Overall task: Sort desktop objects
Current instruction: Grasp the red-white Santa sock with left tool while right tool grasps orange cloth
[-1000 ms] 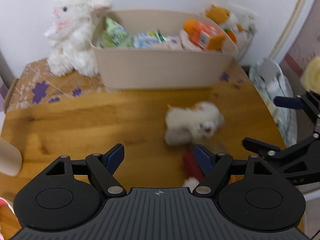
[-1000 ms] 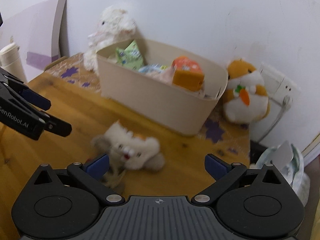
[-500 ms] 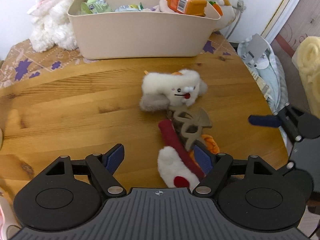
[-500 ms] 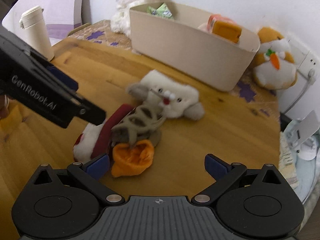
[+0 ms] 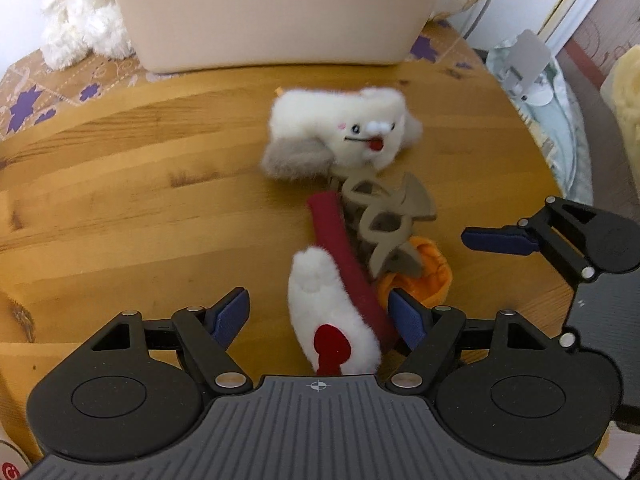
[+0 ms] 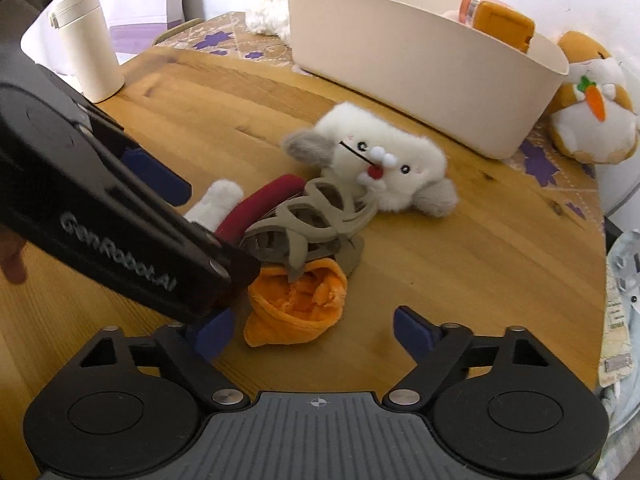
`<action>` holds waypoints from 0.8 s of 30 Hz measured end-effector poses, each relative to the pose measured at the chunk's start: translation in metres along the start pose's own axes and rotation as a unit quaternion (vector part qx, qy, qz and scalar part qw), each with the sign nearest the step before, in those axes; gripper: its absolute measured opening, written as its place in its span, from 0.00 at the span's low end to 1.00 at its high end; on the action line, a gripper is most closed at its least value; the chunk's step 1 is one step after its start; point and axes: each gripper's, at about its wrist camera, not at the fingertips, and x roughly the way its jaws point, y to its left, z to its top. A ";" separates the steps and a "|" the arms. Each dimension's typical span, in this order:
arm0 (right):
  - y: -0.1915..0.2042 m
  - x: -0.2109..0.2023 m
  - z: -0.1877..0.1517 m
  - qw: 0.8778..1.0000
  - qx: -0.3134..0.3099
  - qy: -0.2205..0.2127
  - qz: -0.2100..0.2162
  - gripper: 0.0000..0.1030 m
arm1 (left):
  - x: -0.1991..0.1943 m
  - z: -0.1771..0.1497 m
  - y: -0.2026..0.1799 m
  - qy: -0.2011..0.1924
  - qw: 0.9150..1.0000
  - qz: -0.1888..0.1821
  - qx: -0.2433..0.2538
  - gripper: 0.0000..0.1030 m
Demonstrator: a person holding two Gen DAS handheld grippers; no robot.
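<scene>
A small pile lies on the wooden table (image 5: 120, 208): a white plush toy with grey ears (image 5: 348, 136) (image 6: 384, 164), a taupe hair claw (image 5: 384, 220) (image 6: 304, 224), a red-and-white plush piece (image 5: 336, 320) and an orange cloth (image 5: 428, 276) (image 6: 300, 304). My left gripper (image 5: 320, 316) is open, and the red-and-white plush lies between its fingers without the pads pressing it. My right gripper (image 6: 312, 334) is closing around the near end of the orange cloth, pads still apart from it. The beige bin (image 5: 272, 20) (image 6: 420, 68) stands behind, holding packets and an orange box.
A fluffy white plush (image 5: 80, 20) sits left of the bin on a patterned mat (image 5: 40, 92). An orange hamster plush (image 6: 592, 100) sits right of it. A cream bottle (image 6: 86, 40) stands at the far left. The table's rounded edge (image 6: 600, 240) runs along the right.
Both grippers have sunk and tilted down onto the pile. The right jaws are narrower than before. The left gripper now crosses the left of the right wrist view, over the red plush.
</scene>
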 end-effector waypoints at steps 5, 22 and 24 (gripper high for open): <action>0.001 0.003 0.001 1.000 -0.012 0.000 0.016 0.66 | 0.007 -0.004 0.008 0.013 1.000 0.003 0.002 0.57; 0.001 -0.001 -0.002 0.998 -0.022 0.002 0.050 0.12 | 0.002 -0.007 0.009 -0.001 0.998 0.041 0.044 0.35; 0.001 -0.005 -0.005 0.998 -0.024 0.001 0.051 0.12 | -0.004 -0.009 0.011 -0.011 0.998 0.046 0.050 0.34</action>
